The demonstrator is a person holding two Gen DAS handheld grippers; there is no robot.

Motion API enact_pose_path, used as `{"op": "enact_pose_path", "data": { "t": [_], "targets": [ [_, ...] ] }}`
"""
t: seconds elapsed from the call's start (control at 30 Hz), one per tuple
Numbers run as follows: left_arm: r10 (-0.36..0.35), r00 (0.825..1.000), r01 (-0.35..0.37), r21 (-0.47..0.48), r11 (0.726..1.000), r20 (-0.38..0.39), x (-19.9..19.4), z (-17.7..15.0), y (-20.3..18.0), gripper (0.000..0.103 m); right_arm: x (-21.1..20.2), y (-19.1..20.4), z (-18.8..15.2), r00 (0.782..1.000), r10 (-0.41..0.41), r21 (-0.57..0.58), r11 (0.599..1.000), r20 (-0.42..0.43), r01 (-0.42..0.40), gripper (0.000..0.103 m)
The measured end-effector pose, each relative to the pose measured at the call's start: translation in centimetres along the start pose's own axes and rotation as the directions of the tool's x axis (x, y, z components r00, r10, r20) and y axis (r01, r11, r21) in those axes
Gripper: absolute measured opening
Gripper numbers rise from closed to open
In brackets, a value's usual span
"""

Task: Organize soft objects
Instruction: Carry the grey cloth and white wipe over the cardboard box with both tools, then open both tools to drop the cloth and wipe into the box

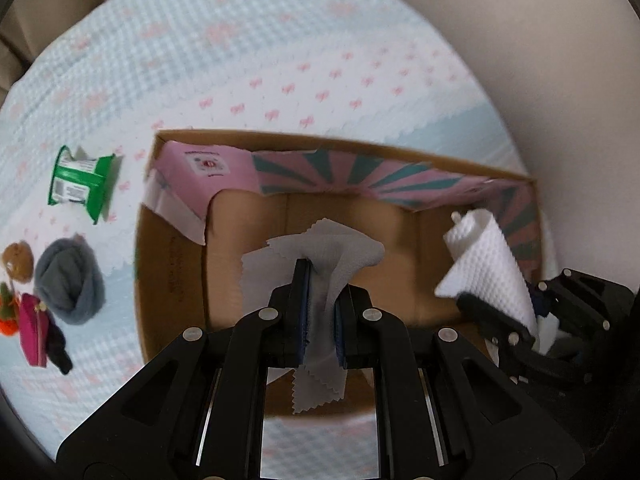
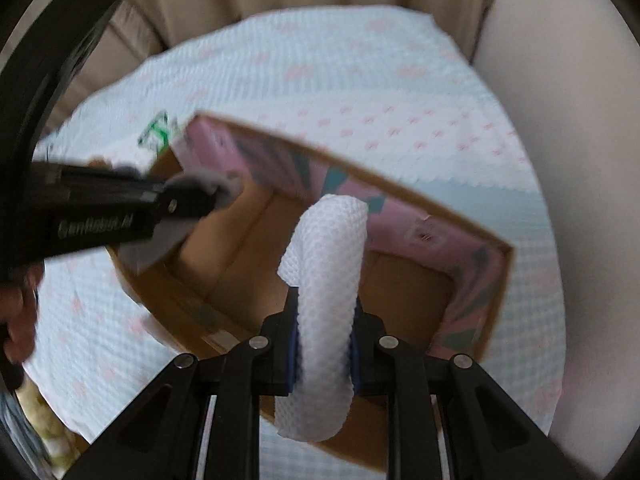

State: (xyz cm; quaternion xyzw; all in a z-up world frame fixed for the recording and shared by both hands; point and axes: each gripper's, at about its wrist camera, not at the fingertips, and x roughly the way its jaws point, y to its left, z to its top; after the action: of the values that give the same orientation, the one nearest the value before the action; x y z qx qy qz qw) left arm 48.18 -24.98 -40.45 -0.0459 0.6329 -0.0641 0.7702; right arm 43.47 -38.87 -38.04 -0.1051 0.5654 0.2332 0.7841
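Left wrist view: the grey cloth (image 1: 320,256), pinched in the left gripper (image 1: 320,300), is held directly above the cardboard box (image 1: 172,280), beside the right gripper (image 1: 532,308) clamping the white waffle cloth (image 1: 492,256).

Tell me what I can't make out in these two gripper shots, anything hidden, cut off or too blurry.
- Left wrist view: small things left of the grey knit bundle are cut by the lens edge; unidentifiable.
- Left wrist view: print on the green packet is too small to read.
- Right wrist view: the grey cloth is blurred and mostly behind the left gripper.
- Both views: parts of the cardboard box floor are covered by that cloth and the white waffle cloth.
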Motion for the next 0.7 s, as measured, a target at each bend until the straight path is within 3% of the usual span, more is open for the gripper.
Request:
{"op": "enact_pose_path", "data": {
  "t": [0.17,0.23,0.3,0.33,0.37,0.7],
  "targets": [
    [0.023,0.999,-0.023,0.02,1.0,-0.03,2.2,0.8,-0.4,0.009,2.6,-0.2,-0.6,0.998,0.044,-0.024,0.999,-0.042,-0.045,0.019],
    [0.068,0.997,-0.067,0.04,0.997,-0.026,2.3,0.9,-0.7,0.024,3.4,-0.3,-0.6,0.996,0.054,-0.026,0.998,-0.065,-0.056,0.019],
    [0.096,0.995,-0.094,0.058,0.994,-0.023,2.3,0.9,-0.9,0.1,3.9,-0.3,-0.6,0.995,0.065,-0.032,0.997,-0.075,-0.068,0.044],
    [0.095,0.995,-0.094,0.063,0.994,-0.011,2.1,0.9,-0.8,0.102,4.2,-0.3,-0.7,0.992,0.091,-0.027,0.995,-0.091,-0.094,0.087],
    [0.094,0.996,-0.093,0.066,0.994,-0.008,2.0,1.0,-0.7,0.103,4.5,-0.4,-0.6,0.99,0.103,-0.021,0.994,-0.1,-0.106,0.103],
    [0.097,0.995,-0.095,0.093,0.991,-0.014,1.6,0.2,-1.3,0.103,3.9,0.0,-2.0,0.991,0.108,-0.026,0.994,-0.077,-0.111,0.103]
  ]
}}
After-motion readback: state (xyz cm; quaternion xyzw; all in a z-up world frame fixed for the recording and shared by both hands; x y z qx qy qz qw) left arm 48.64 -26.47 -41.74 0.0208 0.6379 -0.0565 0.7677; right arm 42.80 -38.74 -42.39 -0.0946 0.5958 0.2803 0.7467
